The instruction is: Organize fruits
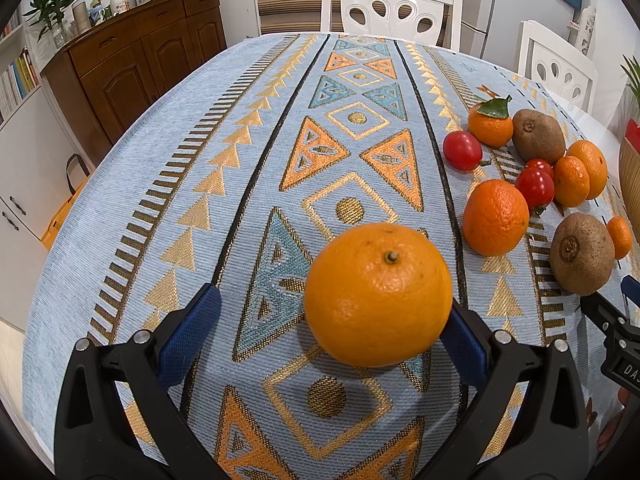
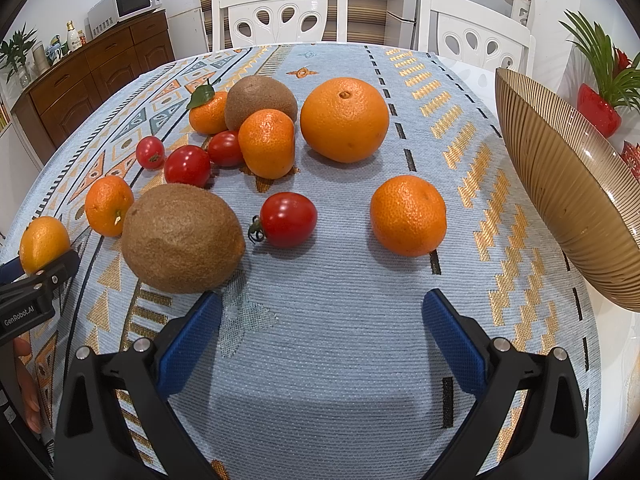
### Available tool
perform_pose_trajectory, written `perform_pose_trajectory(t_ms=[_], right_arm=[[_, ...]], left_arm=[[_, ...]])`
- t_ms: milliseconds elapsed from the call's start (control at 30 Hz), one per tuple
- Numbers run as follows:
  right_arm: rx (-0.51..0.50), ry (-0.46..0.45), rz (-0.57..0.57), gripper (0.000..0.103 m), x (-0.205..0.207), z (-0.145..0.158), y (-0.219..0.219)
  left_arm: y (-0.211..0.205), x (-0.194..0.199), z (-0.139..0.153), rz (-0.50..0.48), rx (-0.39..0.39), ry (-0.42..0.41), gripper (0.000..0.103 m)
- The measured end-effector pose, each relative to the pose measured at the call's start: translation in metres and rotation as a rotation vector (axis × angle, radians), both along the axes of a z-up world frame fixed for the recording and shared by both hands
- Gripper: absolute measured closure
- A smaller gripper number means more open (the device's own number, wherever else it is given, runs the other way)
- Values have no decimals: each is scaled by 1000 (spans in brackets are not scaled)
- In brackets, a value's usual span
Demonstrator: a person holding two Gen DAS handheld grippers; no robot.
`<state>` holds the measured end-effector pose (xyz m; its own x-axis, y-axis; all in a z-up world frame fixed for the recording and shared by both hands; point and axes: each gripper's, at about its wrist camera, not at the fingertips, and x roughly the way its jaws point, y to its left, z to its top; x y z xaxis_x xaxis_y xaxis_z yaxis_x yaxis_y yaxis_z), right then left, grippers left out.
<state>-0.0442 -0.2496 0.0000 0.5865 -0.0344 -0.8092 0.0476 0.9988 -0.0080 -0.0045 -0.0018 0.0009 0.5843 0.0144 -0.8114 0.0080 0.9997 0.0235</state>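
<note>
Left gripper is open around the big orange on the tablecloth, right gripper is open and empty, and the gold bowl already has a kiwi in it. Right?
Not quite: no kiwi is in the gold bowl. The right wrist view shows both kiwis, near and far, lying on the tablecloth. The rest holds: left gripper open around the big orange, right gripper open and empty.

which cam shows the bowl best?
Right wrist: the ribbed brown bowl fills the right side, its rim and outer wall clear. Left wrist catches only a sliver of the bowl at the right edge.
</note>
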Motion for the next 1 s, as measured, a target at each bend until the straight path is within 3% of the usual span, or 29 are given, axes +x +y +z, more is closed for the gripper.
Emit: perform_pose_trajectory(t_ms=[567, 700, 1000], right_arm=[[3, 1, 2, 5, -1, -2, 1], [18, 60, 40, 5, 0, 0, 0], [9, 69, 2, 5, -7, 0, 6]], left_arm=[[-1, -1, 0, -5, -2, 2, 3], [1, 2, 1, -29, -10, 30, 3], [1, 0, 1, -46, -7, 50, 3]])
